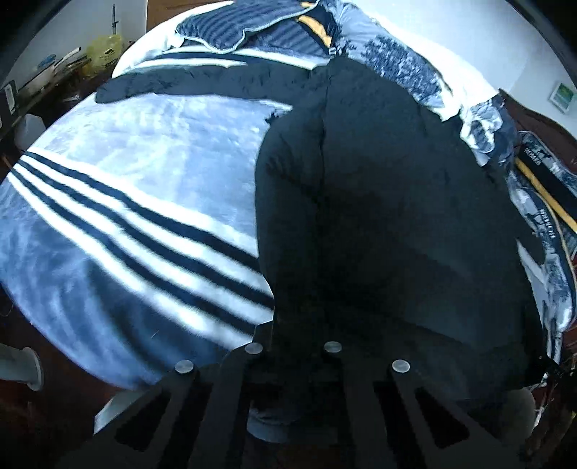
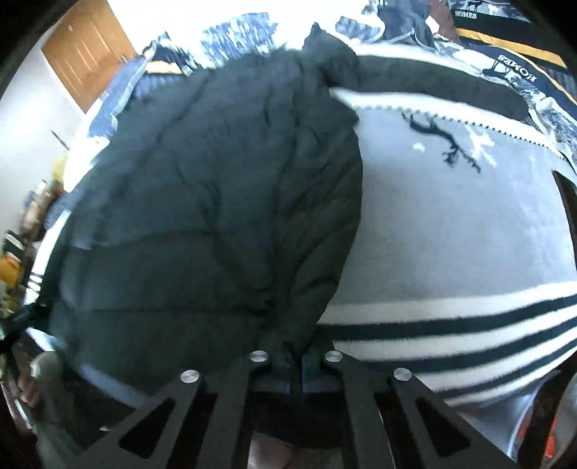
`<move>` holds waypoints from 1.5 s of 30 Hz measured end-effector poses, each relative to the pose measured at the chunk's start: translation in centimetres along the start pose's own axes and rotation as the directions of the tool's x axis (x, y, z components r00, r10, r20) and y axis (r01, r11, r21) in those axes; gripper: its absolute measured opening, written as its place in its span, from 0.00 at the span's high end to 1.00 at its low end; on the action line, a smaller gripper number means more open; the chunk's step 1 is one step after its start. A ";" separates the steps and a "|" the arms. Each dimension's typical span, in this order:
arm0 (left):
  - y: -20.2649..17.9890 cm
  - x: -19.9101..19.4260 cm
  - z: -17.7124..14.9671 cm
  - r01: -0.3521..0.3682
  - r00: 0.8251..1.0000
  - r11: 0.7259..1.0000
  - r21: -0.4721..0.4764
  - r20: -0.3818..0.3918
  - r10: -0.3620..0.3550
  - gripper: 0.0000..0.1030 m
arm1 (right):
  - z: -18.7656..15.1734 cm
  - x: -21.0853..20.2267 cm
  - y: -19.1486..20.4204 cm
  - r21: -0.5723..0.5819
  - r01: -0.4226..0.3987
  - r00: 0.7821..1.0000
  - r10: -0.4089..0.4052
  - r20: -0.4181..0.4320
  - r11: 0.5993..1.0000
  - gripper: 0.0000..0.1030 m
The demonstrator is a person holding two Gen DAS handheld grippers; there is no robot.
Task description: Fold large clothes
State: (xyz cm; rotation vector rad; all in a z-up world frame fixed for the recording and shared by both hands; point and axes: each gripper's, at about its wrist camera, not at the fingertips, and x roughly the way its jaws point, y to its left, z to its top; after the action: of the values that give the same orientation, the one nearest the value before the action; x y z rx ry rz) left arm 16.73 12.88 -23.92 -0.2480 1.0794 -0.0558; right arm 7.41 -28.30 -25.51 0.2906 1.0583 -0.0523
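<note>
We see a black quilted puffer jacket (image 1: 378,216) lying on a bed, spread over a pale blue fleece blanket with dark navy and white stripes (image 1: 126,223). The jacket's long axis runs from its near hem, at our grippers, away towards the head of the bed, where a blue striped pillow (image 1: 230,32) and a patterned blue-and-white quilt (image 1: 396,61) lie. One black sleeve (image 1: 187,84) stretches out sideways across the blanket at the far end in the left wrist view; in the right wrist view a sleeve (image 2: 443,84) reaches out to the right along the far edge of the blanket.

Our left gripper (image 1: 294,346) sits at the near hem, at the jacket's left edge; its jaws are pressed together, though the dark cloth hides whether they pinch any of it. Our right gripper (image 2: 295,355) has its jaws pressed together on the hem at the jacket's right edge, pinching a gathered fold of the black fabric.

A wooden door (image 2: 86,50) stands beyond the bed.
</note>
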 end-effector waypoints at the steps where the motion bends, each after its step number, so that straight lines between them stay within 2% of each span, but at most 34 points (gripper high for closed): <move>1: 0.3 -1.2 -0.7 0.002 1.000 1.000 0.003 0.007 -0.002 0.95 | -0.3 -1.1 -0.2 0.005 -0.014 1.000 0.014 0.011 1.000 0.97; 3: 0.7 -3.0 -1.7 -0.010 1.000 1.000 0.028 0.005 0.010 0.96 | -1.1 -3.9 -0.7 0.012 -0.059 0.998 0.059 0.037 0.998 0.97; 5: 1.1 -3.2 -2.4 -0.032 0.999 0.999 0.031 -0.021 0.033 0.96 | -1.7 -5.8 -0.4 0.004 -0.064 0.997 0.064 0.052 0.998 0.98; 7: 0.8 -2.3 -2.9 -0.057 0.997 0.998 0.041 -0.045 0.059 0.96 | -2.3 -6.2 0.0 0.008 -0.079 0.997 0.079 0.016 0.997 0.98; 10: 1.5 -1.3 -3.7 -0.050 0.995 0.999 -0.012 -0.082 0.049 0.96 | -2.5 -5.0 0.8 -0.014 -0.043 0.999 0.043 -0.022 0.999 0.98; 14: 0.6 -2.7 -3.8 -0.048 0.998 0.999 0.022 -0.047 0.049 0.96 | -2.8 -4.2 -0.2 0.024 -0.029 0.999 0.030 -0.041 0.999 0.98; 18: -0.9 -5.1 -4.9 -0.046 0.999 0.996 0.072 -0.017 0.047 0.96 | -3.0 -7.0 0.6 -0.003 -0.005 1.000 0.005 -0.015 1.000 0.98; 22: -0.9 -4.5 -5.5 -0.100 0.995 0.991 0.086 0.006 0.100 0.92 | -3.1 -7.3 1.1 -0.024 0.044 0.999 -0.044 -0.020 0.999 0.95; 24: -1.1 -4.2 -5.6 -0.109 0.994 0.991 0.082 -0.006 0.110 0.89 | -2.9 -6.4 0.7 -0.004 0.059 0.997 -0.059 -0.040 0.998 0.94; 26: -1.2 -5.0 -5.7 -0.106 0.994 0.992 0.070 0.032 0.104 0.89 | -2.8 -6.3 -0.1 0.056 0.036 0.998 -0.033 -0.049 0.998 0.94; 28: -0.8 -6.5 -5.3 -0.079 0.990 0.996 0.046 0.119 0.074 0.82 | -2.4 -7.6 -1.3 0.128 0.014 1.000 -0.013 -0.006 0.992 0.91; 29: -0.9 -8.1 -5.1 -0.071 0.982 0.997 0.029 0.175 0.065 0.64 | -2.2 -8.2 -1.6 0.139 0.004 1.000 -0.006 0.015 0.990 0.87; 30: -1.2 -9.8 -4.9 -0.074 0.971 0.997 0.011 0.227 0.070 0.39 | -1.8 -9.7 -1.9 0.143 -0.026 0.998 0.016 0.068 0.989 0.67; 31: -1.6 -11.5 -4.7 -0.076 0.955 0.997 -0.002 0.289 0.073 0.30 | -1.5 -11.0 -1.8 0.137 -0.033 0.993 0.017 0.117 0.990 0.34; 32: -2.2 -13.4 -4.6 -0.069 0.931 0.998 -0.007 0.359 0.067 0.24 | -1.3 -12.6 -1.6 0.129 -0.036 0.983 0.012 0.182 0.991 0.21; 33: -2.7 -14.8 -4.3 -0.056 0.913 0.998 0.000 0.405 0.051 0.24 | -1.1 -13.9 -1.4 0.122 -0.039 0.974 0.010 0.228 0.992 0.17; 34: -3.7 -16.3 -4.0 -0.039 0.898 0.999 0.016 0.439 0.028 0.24 | -0.5 -15.3 -1.1 0.113 -0.055 0.964 0.024 0.264 0.992 0.17; 36: -6.3 -19.1 -3.5 -0.011 0.875 0.998 0.058 0.484 -0.019 0.23 | 0.2 -17.6 -0.9 0.127 -0.090 0.945 0.044 0.324 0.988 0.17; 39: -10.0 -21.3 -3.3 -0.020 0.847 0.993 0.118 0.530 -0.046 0.18 | 1.2 -20.2 -0.4 0.140 -0.148 0.908 0.079 0.411 0.979 0.17; 40: -11.4 -21.6 -3.1 -0.028 0.846 0.992 0.127 0.532 -0.044 0.17 | 1.5 -20.8 -0.2 0.145 -0.167 0.896 0.088 0.436 0.975 0.17; 41: -12.7 -21.6 -3.0 -0.024 0.854 0.990 0.137 0.517 -0.051 0.17 | 1.8 -21.7 -0.1 0.144 -0.205 0.871 0.114 0.478 0.968 0.17; 42: -14.2 -21.4 -2.8 0.002 0.870 0.986 0.167 0.487 -0.084 0.17 | 2.0 -22.1 0.1 0.140 -0.224 0.860 0.128 0.494 0.964 0.16; 44: -15.7 -20.5 -2.4 0.034 0.883 0.977 0.209 0.453 -0.128 0.17 | 2.8 -22.6 0.3 0.139 -0.233 0.850 0.132 0.509 0.962 0.16; 45: -16.7 -20.0 -2.2 0.035 0.886 0.973 0.226 0.443 -0.135 0.17 | 3.0 -23.1 0.7 0.142 -0.212 0.846 0.108 0.523 0.967 0.16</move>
State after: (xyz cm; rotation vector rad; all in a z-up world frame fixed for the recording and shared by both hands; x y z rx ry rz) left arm 6.56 -0.37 -3.82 -0.1055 0.5838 -0.1825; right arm -1.25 -30.61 -4.00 0.5119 0.4917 -0.0774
